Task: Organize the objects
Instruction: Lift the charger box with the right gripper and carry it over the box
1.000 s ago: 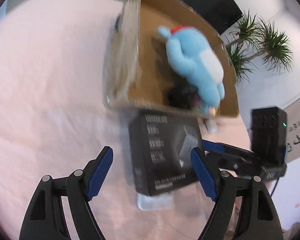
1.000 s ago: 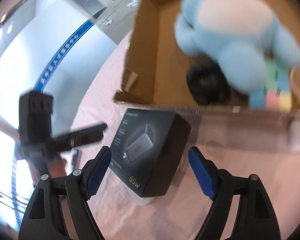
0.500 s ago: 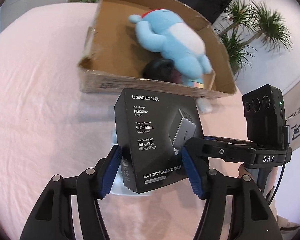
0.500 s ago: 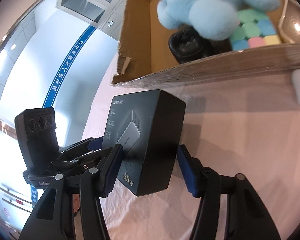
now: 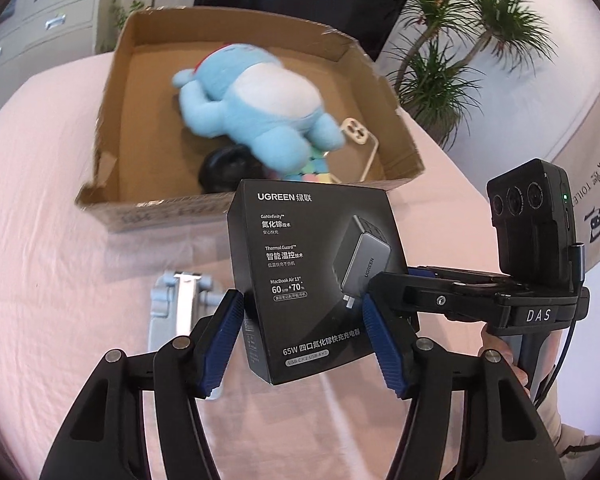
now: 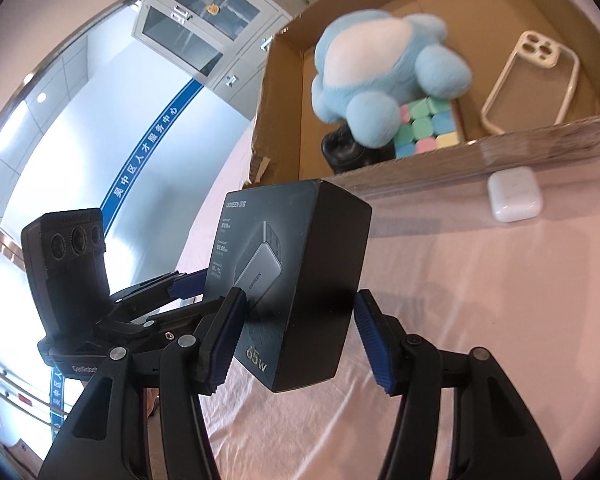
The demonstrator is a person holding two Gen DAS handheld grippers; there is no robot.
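Observation:
A black UGREEN charger box (image 5: pixel 316 280) is held off the pink tablecloth, in front of an open cardboard box (image 5: pixel 112 92). My left gripper (image 5: pixel 304 340) is shut on its two sides. My right gripper (image 6: pixel 296 340) is shut on the same charger box (image 6: pixel 300 292) across its other faces. Inside the cardboard box (image 6: pixel 284 92) lie a blue plush toy (image 5: pixel 256 100), a black round object (image 5: pixel 224 164), pastel cube blocks (image 6: pixel 424 128) and a clear phone case (image 6: pixel 528 84).
A white earbud case (image 6: pixel 514 196) lies on the cloth against the cardboard box's near wall. A light blue and silver item (image 5: pixel 180 304) lies on the cloth below the charger box. Potted palms (image 5: pixel 460 52) and cabinets (image 6: pixel 204 28) stand beyond the table.
Both grippers closed on the charger box and lifted it off the light blue item, raising it toward the cardboard box.

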